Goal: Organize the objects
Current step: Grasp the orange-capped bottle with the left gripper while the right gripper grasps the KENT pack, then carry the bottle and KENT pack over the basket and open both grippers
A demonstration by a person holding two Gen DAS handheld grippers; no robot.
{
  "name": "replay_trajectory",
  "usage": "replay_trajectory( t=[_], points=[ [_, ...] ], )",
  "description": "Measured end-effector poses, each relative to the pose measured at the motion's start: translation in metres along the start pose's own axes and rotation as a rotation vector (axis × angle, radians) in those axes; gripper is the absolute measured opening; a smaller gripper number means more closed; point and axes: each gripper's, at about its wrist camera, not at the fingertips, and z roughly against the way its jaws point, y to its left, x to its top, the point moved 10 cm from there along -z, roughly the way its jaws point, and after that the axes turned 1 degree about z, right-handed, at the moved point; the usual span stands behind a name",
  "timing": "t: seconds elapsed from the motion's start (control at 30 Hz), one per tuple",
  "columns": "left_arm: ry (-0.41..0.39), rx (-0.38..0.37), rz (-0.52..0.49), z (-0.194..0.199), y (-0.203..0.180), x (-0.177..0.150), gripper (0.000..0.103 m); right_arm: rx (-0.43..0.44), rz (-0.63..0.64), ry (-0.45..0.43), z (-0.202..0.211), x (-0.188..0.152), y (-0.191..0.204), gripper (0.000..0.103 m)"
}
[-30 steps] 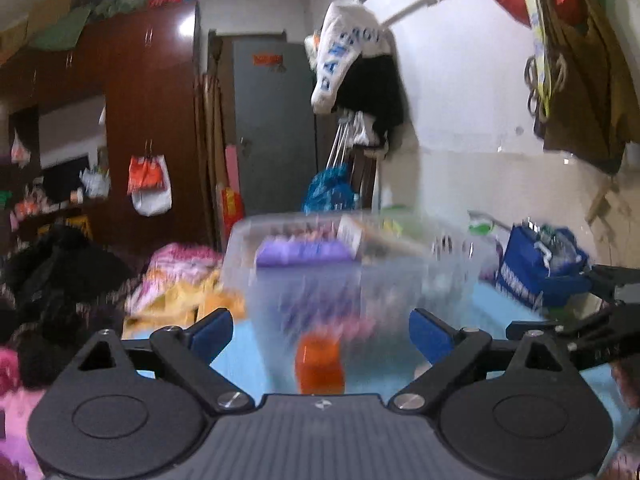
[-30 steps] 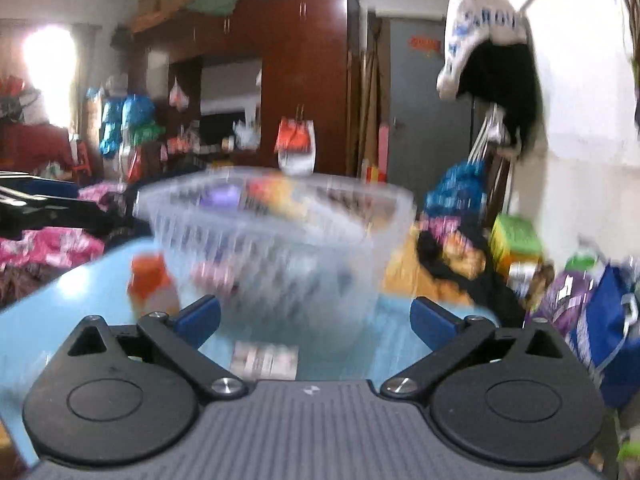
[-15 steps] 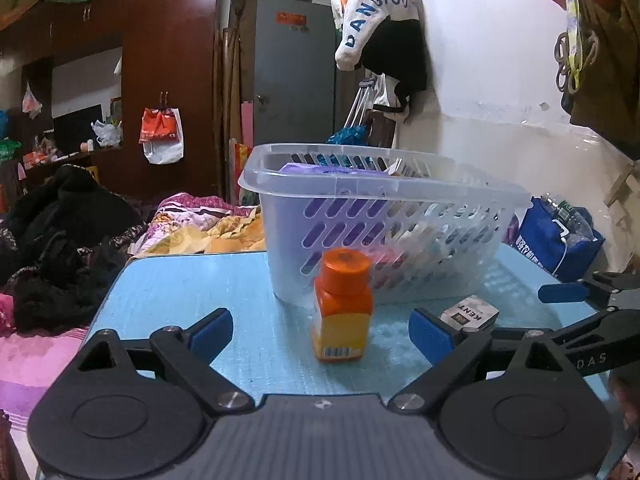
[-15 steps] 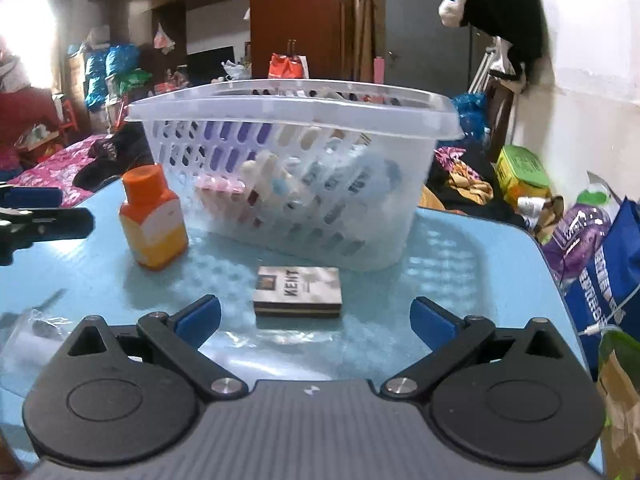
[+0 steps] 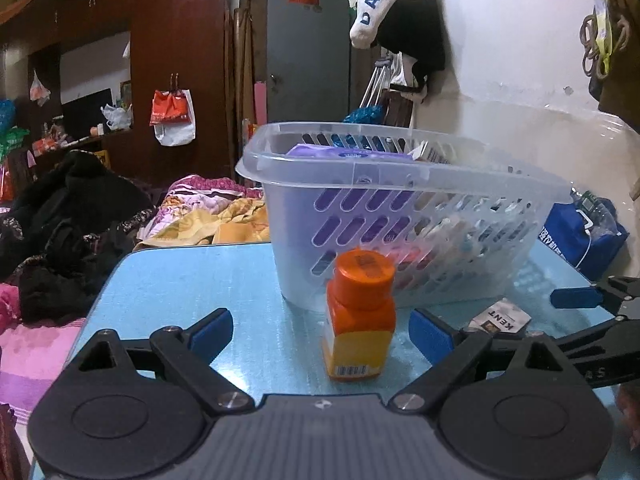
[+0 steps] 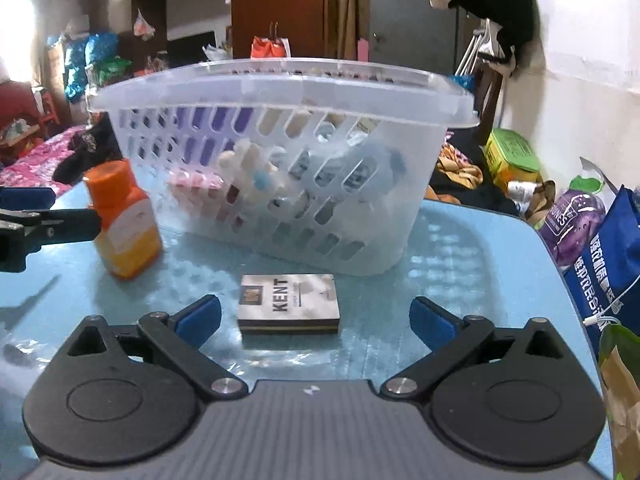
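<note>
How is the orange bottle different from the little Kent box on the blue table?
The orange bottle stands upright; the Kent box lies flat. The bottle is bright orange and yellow with a round cap; the box is grey and rectangular. The bottle rises taller; the box sits low. Both rest on the table outside the basket.

— What stands on the blue table (image 6: 460, 264)?
— A clear slotted basket (image 6: 280, 92), already full of items. An orange-capped bottle (image 6: 122, 220) stands upright just beside it.
— And the flat pack?
— The KENT pack (image 6: 289, 303) lies flat before the basket.
</note>
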Motion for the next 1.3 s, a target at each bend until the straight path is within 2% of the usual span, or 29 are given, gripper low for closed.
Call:
replay_trajectory(
  t=[0.17, 0.2, 0.27, 0.3, 0.37, 0.43, 0.57, 0.73, 0.93, 1.03, 1.13, 1.23, 1.3],
  points=[
    [0.013, 0.001, -0.023, -0.007, -0.009, 0.0, 0.094, 0.021, 0.003, 0.04, -0.013, 0.0, 0.002, 0.084],
    [0.012, 0.001, -0.03, -0.008, -0.011, 0.001, 0.094, 0.023, 0.004, 0.036, -0.013, 0.0, 0.003, 0.084],
    [0.014, 0.012, -0.043, -0.01, -0.016, 0.001, 0.089, 0.033, 0.013, 0.033, -0.011, 0.0, 0.006, 0.077],
    [0.02, 0.019, -0.054, -0.012, -0.018, 0.0, 0.082, 0.036, 0.017, 0.032, -0.011, 0.0, 0.008, 0.075],
    [0.037, 0.036, -0.071, -0.017, -0.023, -0.001, 0.068, 0.043, 0.024, 0.024, -0.008, 0.0, 0.012, 0.063],
    [0.055, 0.036, -0.074, -0.021, -0.027, -0.004, 0.044, 0.05, 0.037, 0.021, -0.005, -0.002, 0.016, 0.06],
    [0.043, 0.039, -0.071, -0.018, -0.031, -0.008, 0.043, 0.036, 0.057, 0.018, 0.0, -0.004, 0.017, 0.06],
    [0.008, 0.005, -0.049, -0.004, -0.032, -0.007, 0.043, 0.045, 0.054, -0.034, 0.017, 0.003, 0.017, 0.059],
    [-0.101, -0.063, -0.022, 0.051, -0.034, 0.008, 0.043, 0.111, 0.032, -0.151, 0.076, 0.019, 0.014, 0.06],
    [-0.178, -0.112, -0.013, 0.088, -0.043, 0.035, 0.043, 0.105, 0.039, -0.238, 0.113, 0.046, 0.011, 0.06],
    [-0.216, -0.147, -0.019, 0.104, -0.056, 0.073, 0.043, 0.084, 0.052, -0.29, 0.129, 0.082, 0.008, 0.06],
    [-0.232, -0.171, 0.005, 0.095, -0.065, 0.113, 0.043, 0.055, 0.088, -0.355, 0.125, 0.121, 0.003, 0.06],
    [-0.222, -0.156, 0.033, 0.075, -0.066, 0.133, 0.043, 0.044, 0.099, -0.344, 0.109, 0.137, 0.001, 0.06]
  ],
)
